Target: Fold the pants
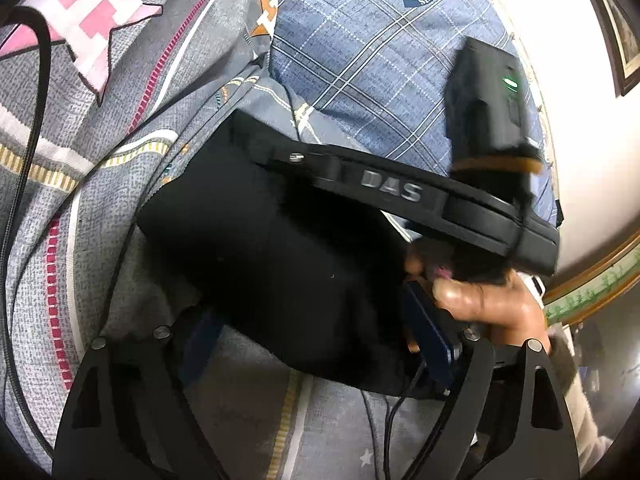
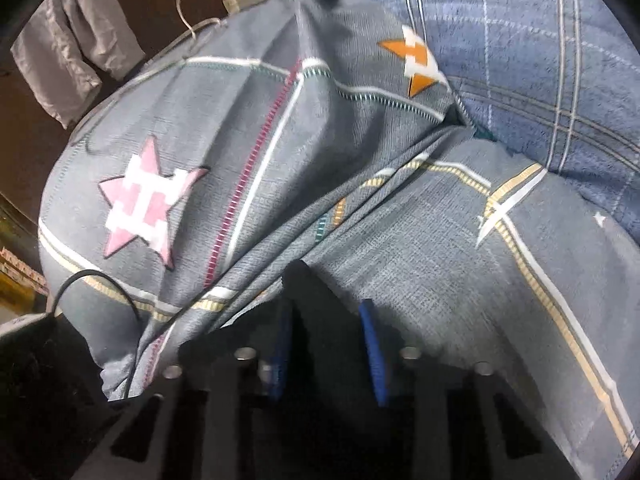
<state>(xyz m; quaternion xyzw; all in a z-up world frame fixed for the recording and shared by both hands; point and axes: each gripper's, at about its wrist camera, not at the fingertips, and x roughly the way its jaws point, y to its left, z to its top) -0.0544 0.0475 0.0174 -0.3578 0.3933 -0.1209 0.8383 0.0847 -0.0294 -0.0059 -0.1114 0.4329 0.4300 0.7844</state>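
On a bed under a grey star-print quilt (image 2: 248, 128), folded black pants (image 1: 272, 264) lie as a thick bundle just ahead of the left gripper (image 1: 316, 356), whose jaws stand wide apart on either side of it, not pressing. The right gripper (image 2: 326, 344), nearly closed, pinches a dark fold at the bundle's edge nearest the blue checked pillow (image 1: 380, 60).

- Grey star-patterned bedding (image 2: 248, 152) fills mid-frame.
- Blue plaid pillow (image 1: 360, 60) sits at upper centre.
- White wall (image 1: 580, 140) at right, framed picture (image 1: 618, 28) upper right.
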